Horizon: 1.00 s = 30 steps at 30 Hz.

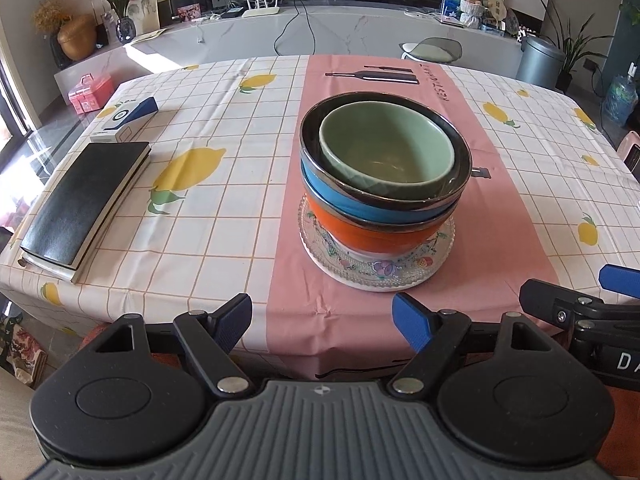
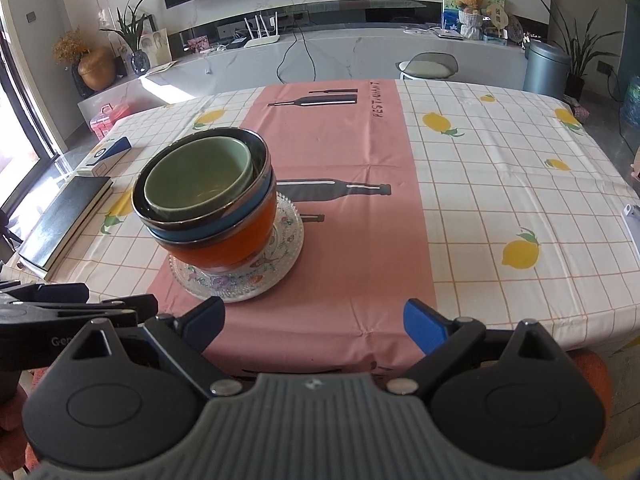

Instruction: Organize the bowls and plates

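Note:
A green bowl [image 1: 386, 148] sits tilted inside a blue bowl [image 1: 360, 202] with a dark rim, which is nested in an orange bowl [image 1: 360, 232]. The stack stands on a floral glass plate [image 1: 380, 270] on the pink strip of the tablecloth. The stack also shows in the right wrist view, with the green bowl [image 2: 198, 178], the orange bowl [image 2: 236, 242] and the plate [image 2: 244, 280]. My left gripper [image 1: 322, 322] is open and empty at the table's near edge, short of the plate. My right gripper [image 2: 314, 322] is open and empty, to the right of the stack.
A black book [image 1: 86, 204] and a blue-and-white box [image 1: 126, 118] lie at the table's left side. The right gripper's fingers [image 1: 618, 278] reach into the left wrist view at the right edge. A stool [image 2: 426, 66] stands behind the table.

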Motion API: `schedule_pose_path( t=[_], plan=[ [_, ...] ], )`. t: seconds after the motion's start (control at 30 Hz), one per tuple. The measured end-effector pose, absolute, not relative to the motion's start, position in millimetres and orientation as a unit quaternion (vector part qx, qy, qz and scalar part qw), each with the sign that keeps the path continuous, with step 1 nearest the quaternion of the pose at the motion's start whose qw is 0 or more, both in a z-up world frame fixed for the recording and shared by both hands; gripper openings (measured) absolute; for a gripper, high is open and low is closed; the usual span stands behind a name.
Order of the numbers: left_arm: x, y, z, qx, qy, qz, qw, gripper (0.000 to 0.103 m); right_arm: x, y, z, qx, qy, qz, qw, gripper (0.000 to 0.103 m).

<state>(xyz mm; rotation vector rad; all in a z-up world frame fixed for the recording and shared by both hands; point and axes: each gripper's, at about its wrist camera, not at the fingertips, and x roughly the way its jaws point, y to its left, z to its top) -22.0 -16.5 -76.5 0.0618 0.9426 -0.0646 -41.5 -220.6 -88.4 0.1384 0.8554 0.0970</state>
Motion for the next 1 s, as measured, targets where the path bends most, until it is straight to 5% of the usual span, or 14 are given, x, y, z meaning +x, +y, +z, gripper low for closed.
schedule_pose_path(
  t=[1.0],
  plan=[
    [-19.1, -8.2, -72.3, 0.018, 0.449, -0.027, 0.893, 0.094, -37.3, -211.5, -85.0, 0.033, 0.411, 0.042, 0.91, 0.094]
  ],
)
